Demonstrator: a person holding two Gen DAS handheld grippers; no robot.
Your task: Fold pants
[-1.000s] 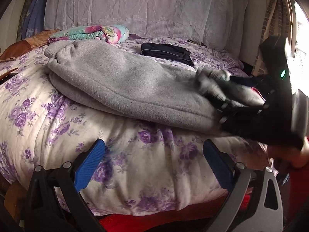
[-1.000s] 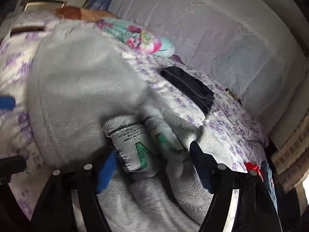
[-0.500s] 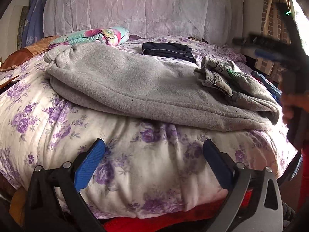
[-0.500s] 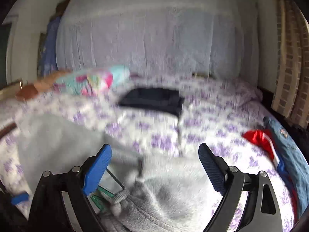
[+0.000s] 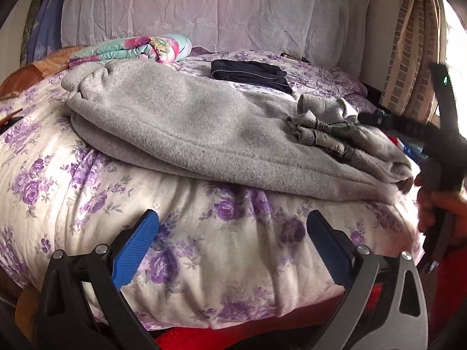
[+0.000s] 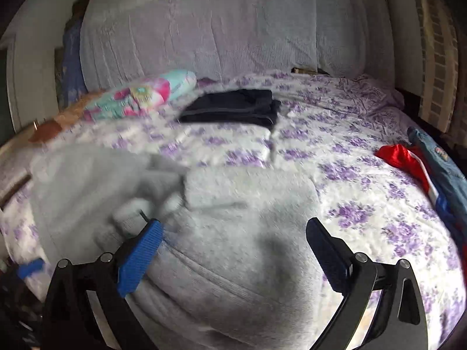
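Observation:
Grey fleece pants (image 5: 189, 128) lie folded lengthwise across the flowered bedspread (image 5: 87, 204), cuffs at the left, waistband (image 5: 321, 131) with its printed label bunched at the right. My left gripper (image 5: 232, 233) hangs open in front of the bed's near edge, short of the pants, holding nothing. In the right wrist view my right gripper (image 6: 233, 239) hovers over the waist end of the pants (image 6: 221, 262), its jaws opening wide, with no cloth pinched between the pads. Its black body (image 5: 443, 145) and the hand (image 5: 437, 213) holding it show at the right edge of the left wrist view.
A folded dark garment (image 5: 248, 73) lies behind the pants, and a rolled flowery quilt (image 5: 131, 49) sits at the back left. Red and blue clothes (image 6: 414, 163) are piled at the bed's right edge. A large covered pillow (image 5: 204, 8) lines the back.
My right gripper let go of the waistband, rolled upright and drew back to the right; the waistband now lies bunched on the pants. My left gripper stayed put.

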